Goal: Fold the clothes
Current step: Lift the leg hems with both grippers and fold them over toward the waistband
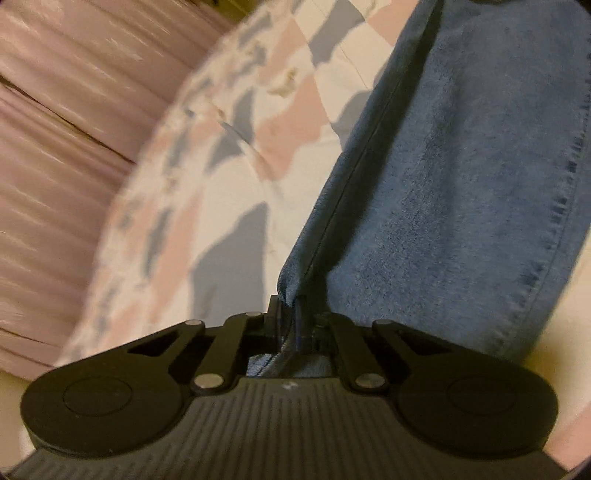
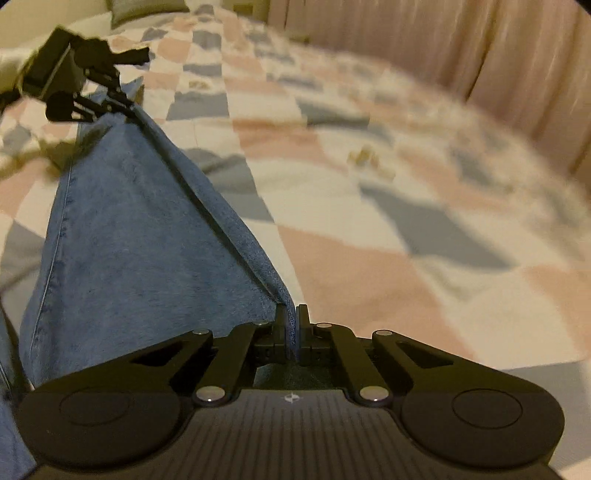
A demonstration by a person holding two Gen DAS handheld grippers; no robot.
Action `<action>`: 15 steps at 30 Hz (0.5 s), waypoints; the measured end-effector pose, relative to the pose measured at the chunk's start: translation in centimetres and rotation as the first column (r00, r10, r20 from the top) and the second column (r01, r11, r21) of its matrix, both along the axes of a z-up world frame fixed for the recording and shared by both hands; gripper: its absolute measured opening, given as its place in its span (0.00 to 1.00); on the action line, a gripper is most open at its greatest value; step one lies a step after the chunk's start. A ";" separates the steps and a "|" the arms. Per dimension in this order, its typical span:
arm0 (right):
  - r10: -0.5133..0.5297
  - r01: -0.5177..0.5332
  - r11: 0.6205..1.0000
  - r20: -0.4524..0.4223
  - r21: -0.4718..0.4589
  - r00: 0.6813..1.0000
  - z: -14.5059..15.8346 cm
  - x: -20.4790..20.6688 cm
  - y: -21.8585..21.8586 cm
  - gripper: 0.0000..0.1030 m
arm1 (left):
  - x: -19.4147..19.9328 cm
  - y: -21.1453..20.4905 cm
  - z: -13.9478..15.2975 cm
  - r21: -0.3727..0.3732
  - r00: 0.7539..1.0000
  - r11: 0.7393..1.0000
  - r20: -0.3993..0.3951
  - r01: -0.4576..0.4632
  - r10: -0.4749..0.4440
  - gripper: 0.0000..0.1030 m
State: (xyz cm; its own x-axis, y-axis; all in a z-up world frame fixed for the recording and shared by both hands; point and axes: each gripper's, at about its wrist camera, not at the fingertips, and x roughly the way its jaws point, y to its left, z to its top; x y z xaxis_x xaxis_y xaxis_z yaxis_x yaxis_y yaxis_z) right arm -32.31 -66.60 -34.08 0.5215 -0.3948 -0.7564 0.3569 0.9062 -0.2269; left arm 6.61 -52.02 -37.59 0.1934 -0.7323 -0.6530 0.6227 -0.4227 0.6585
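A pair of blue jeans [image 1: 454, 177] hangs stretched above the bed, held by one edge at both ends. My left gripper [image 1: 295, 314] is shut on that edge, with denim bunched between its fingers. In the right wrist view the jeans [image 2: 140, 236] run from my right gripper [image 2: 291, 321], shut on the folded edge, up to the left gripper [image 2: 122, 99] at the far upper left. The taut top edge forms a dark line between the two grippers. The cloth hangs down to the left, with a stitched seam along its side.
A quilt [image 2: 369, 229] in pink, grey and white patches covers the bed under the jeans. Pink curtains [image 1: 55, 147] hang beyond the bed edge, and curtains [image 2: 498, 55] also show at the upper right. A dark cushion [image 2: 147, 9] lies at the far end.
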 end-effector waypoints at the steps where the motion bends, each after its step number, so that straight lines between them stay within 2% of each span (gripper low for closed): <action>1: -0.015 0.015 0.997 0.000 -0.078 1.000 0.5 -0.1 1.8 0.01 | -0.6 1.2 0.5 -0.035 1.000 0.999 0.024 -0.002 0.003 0.04; 4: -0.030 0.027 0.957 -0.005 -0.290 1.000 2.1 -0.7 8.5 0.01 | -2.4 5.1 2.6 -0.139 0.997 0.990 0.055 -0.038 0.046 0.04; 7: -0.028 0.025 0.904 -0.002 -0.428 1.000 4.0 -2.2 15.9 0.00 | -4.8 11.1 5.3 -0.217 0.991 0.974 0.102 -0.063 0.087 0.05; 10: -0.043 0.064 0.875 0.055 -0.479 0.998 6.1 -5.2 24.0 0.00 | -7.8 18.8 7.9 -0.307 0.987 0.946 0.086 -0.103 0.135 0.06; 12: -0.059 0.089 0.864 0.075 -0.496 0.995 6.3 -7.3 30.0 0.00 | -10.1 24.4 8.7 -0.354 0.984 0.926 0.062 -0.135 0.168 0.06; 14: -0.090 0.119 0.879 0.084 -0.462 0.992 5.2 -8.9 34.5 0.01 | -12.8 29.8 7.6 -0.378 0.975 0.912 0.081 -0.162 0.208 0.08; 15: -0.113 0.130 0.899 0.065 -0.418 0.991 3.9 -9.5 36.3 0.03 | -13.9 31.7 6.8 -0.363 0.970 0.910 0.056 -0.200 0.235 0.10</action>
